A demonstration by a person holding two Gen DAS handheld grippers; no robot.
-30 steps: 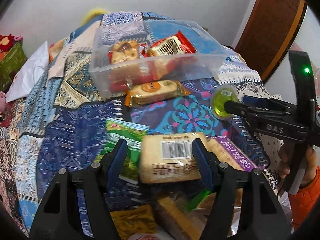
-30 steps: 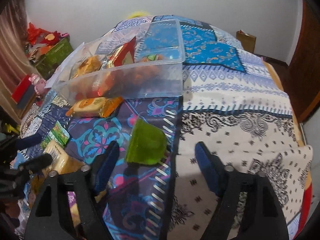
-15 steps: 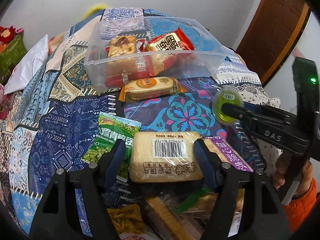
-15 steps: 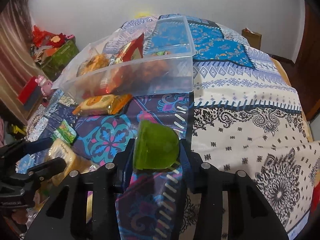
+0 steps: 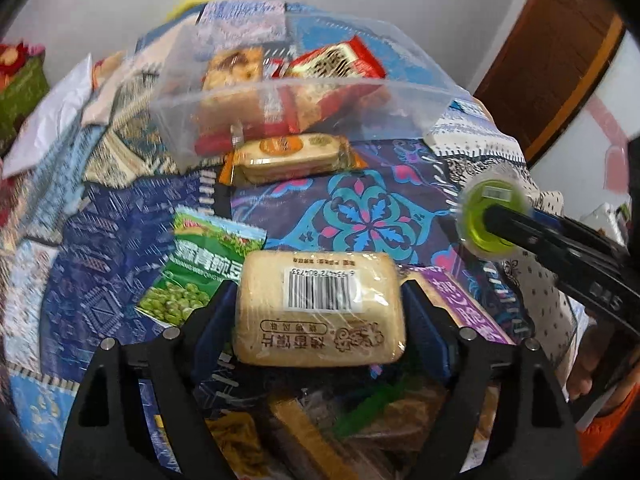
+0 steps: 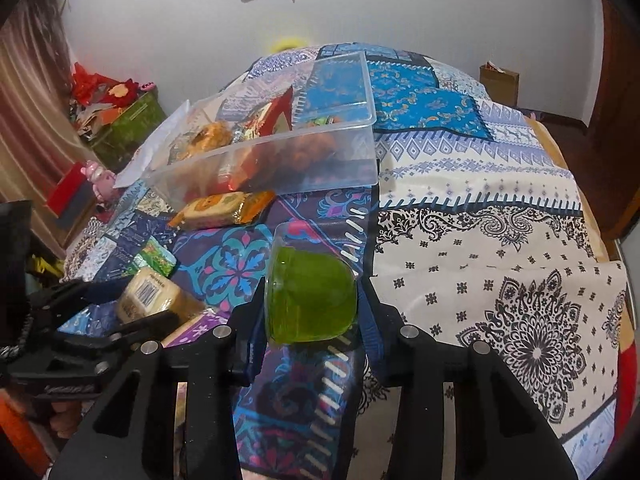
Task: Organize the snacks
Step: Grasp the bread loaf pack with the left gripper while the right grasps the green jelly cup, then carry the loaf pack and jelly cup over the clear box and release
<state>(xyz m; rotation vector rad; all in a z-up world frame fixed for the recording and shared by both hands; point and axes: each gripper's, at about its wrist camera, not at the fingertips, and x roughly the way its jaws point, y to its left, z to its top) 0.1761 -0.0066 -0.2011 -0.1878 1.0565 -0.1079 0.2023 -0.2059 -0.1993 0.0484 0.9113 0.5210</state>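
The right tool (image 6: 310, 300) is squeezed shut on a green jelly cup (image 6: 310, 294), held just off the bed (image 6: 500, 240). The clear box (image 6: 280, 152) with snacks inside sits ahead, at about 11 o'clock from the cup, and the path to it looks free. This hand is the one ready to go to the box, I think.

The left tool (image 5: 320, 312) is opening. A tan cake pack (image 5: 320, 308) lies between its jaws, long side across from 9 to 3 o'clock; I cannot tell if the pads touch it. From the pack, the box (image 5: 304, 92) is at 12 o'clock, past an orange pack (image 5: 290, 154). A green pea bag (image 5: 200, 272) lies at 10 o'clock.
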